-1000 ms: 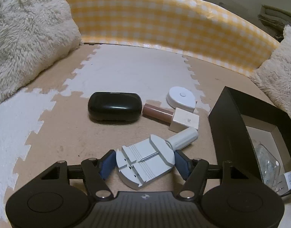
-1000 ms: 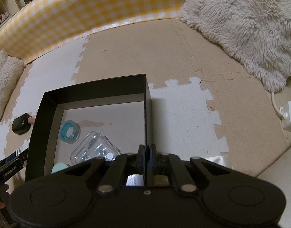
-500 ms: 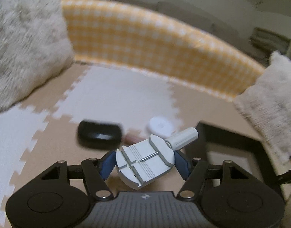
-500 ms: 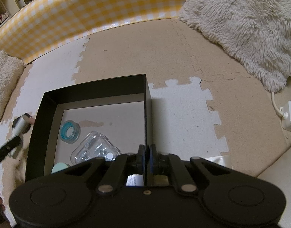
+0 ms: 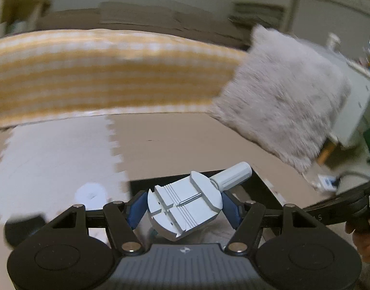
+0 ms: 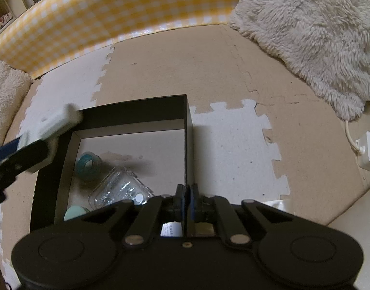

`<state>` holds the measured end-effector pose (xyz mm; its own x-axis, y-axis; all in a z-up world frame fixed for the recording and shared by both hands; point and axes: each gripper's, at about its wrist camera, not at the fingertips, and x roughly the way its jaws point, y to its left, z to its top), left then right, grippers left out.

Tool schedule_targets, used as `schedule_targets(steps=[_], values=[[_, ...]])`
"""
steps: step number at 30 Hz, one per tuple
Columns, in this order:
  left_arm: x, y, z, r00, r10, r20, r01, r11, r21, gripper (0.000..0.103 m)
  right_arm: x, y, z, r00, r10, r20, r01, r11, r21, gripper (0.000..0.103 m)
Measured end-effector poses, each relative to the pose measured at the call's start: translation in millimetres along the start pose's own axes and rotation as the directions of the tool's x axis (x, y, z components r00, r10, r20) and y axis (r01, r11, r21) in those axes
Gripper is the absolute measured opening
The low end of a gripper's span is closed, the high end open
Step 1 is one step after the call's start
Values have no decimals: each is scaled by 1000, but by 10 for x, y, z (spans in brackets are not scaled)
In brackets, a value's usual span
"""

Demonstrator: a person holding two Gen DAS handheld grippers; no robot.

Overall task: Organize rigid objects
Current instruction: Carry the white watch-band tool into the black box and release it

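While the left wrist view is blurred, it shows clearly that the left hand-held gripper [image 5: 185, 209] is clenched on a grey watch tool [image 5: 185, 206]; the blue pads [image 5: 136, 209] press on both of its sides, and its white handle [image 5: 233, 176] points up and to the right. The tool hangs in the air over the near-left part of the black box [image 5: 264, 191], of which this view gives only the dark rim. A white round thing [image 5: 91, 194] and a dark thing [image 5: 24, 227] lie on the foam mat floor [image 5: 172, 145] to the left, both too blurred to name.

The right wrist view gives what is inside the box [image 6: 186, 120]: a teal ring [image 6: 88, 163], a clear plastic case [image 6: 120, 189] with small metal parts, and a pale green round thing [image 6: 74, 212] near the front corner. There the tool [image 6: 56, 123] appears blurred above the left wall of the box, not touching it. The right hand-held gripper [image 6: 187, 200] is closed on the right wall of the box, one finger on each side of it. A yellow checked barrier [image 6: 112, 17] and a fluffy cushion [image 6: 318, 36] stand behind.
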<state>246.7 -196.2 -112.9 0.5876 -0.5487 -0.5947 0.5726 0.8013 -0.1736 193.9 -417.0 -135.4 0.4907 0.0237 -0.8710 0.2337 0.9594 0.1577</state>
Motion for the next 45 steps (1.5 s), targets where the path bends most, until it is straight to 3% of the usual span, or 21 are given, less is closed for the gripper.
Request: schedule_targets(steps=[5,9,21,23,25,28,39,45], values=[[346,-168,50,997,-42,-63,49,994,103,67,-4,25,0,1000,-9,1,9,1000,-15,5],[668,-246,-1,988,-33,-148,56,987,149,67,-6,26,-1,1000,-9,2,9,1000,-10,5],[1100,-340,32,969,-29,-245,51,995,82,68,-2,22,-16,1000,-7,10,7,1000,-16,5],[1097,-339,40,968,-25,-249,46,996,79,71,1,7,-13,1000,-1,10,1,1000,-8,5],[1078,-357,29,968,-7,-250,30,995,90,85,0,4,-17,1000,2,10,-1,1000,-5,5],[1032,-358,9,966,-2,-258,26,996,88,91,3,8,-18,1000,0,11,0,1000,-7,5],[702,-397,84,972,15,-234,3,997,76,103,3,-19,-26,1000,9,13,-9,1000,2,5],[499,-387,120,974,37,-221,-17,995,95,103,1,-22,-35,1000,10,15,-11,1000,8,5]])
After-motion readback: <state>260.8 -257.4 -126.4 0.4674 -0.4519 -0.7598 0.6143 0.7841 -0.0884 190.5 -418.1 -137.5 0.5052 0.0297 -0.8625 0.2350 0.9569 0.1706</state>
